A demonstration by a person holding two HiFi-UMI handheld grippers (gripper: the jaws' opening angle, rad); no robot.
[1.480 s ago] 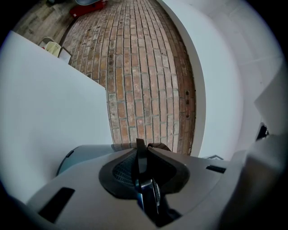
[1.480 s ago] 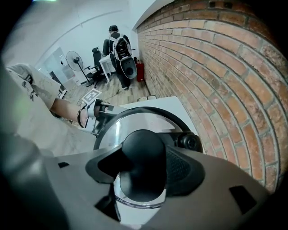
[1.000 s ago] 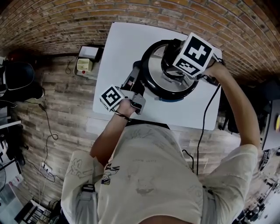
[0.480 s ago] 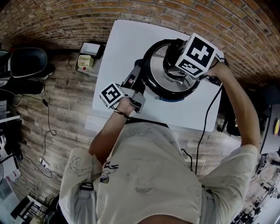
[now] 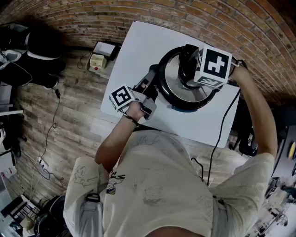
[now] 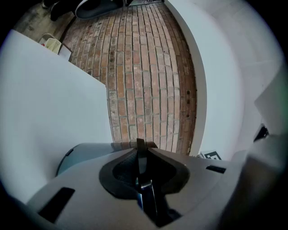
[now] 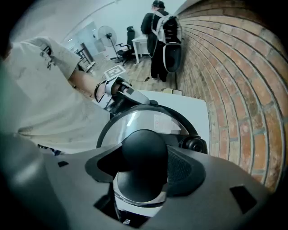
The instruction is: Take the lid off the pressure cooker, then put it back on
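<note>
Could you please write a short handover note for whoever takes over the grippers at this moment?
Left gripper: shut on a thin dark part, apparently the cooker's side handle.
Right gripper: pointing down, shut on the lid knob.
Pressure cooker stands on the white table, with the lid seated on it.
Done: both grips set.
Left, as it looks: take the lid off, then put it back.

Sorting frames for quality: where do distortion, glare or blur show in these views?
Head view: fisheye bows the brick wall into an arc. Left gripper view: black vignette at the corners, brick courses curve. Right gripper view: glare streaks the lid; the knob looms oversized.
</note>
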